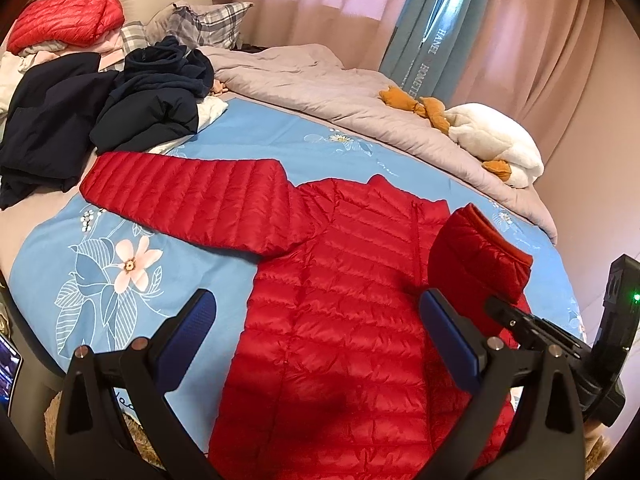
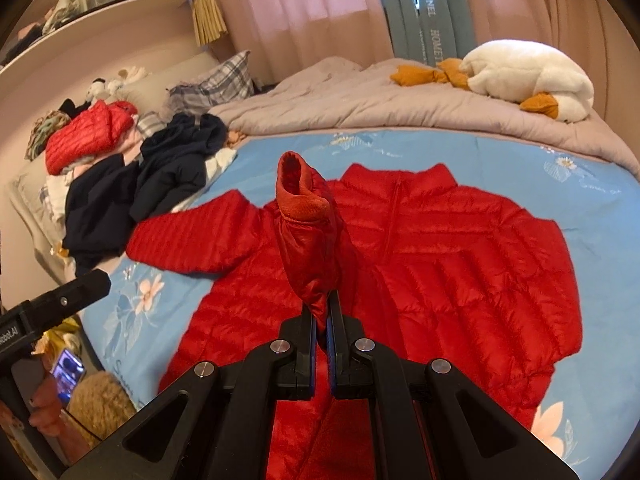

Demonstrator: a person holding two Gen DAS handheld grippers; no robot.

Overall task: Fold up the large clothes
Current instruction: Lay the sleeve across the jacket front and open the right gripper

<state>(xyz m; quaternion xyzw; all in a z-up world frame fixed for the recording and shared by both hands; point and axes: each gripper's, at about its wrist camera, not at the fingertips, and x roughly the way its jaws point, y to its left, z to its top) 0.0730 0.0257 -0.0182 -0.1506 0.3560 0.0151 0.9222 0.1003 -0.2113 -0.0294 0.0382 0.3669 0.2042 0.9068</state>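
Observation:
A red quilted down jacket (image 1: 340, 300) (image 2: 460, 264) lies flat, front up, on the blue floral bedsheet (image 1: 168, 208). One sleeve (image 1: 192, 196) stretches out to the left. The other sleeve (image 2: 308, 240) (image 1: 476, 256) is lifted above the jacket's body, cuff uppermost, with my right gripper (image 2: 322, 312) shut on its fabric. In the left wrist view my right gripper (image 1: 496, 308) enters from the right edge. My left gripper (image 1: 316, 312) hovers open over the lower body of the jacket, holding nothing.
A heap of dark navy clothes (image 1: 100, 108) and a folded red jacket (image 1: 68, 16) lie at the left by plaid pillows (image 1: 208, 20). A grey duvet (image 1: 340, 92) with a white plush goose (image 1: 496, 140) sits behind. A phone (image 2: 66, 372) rests below the bed's left edge.

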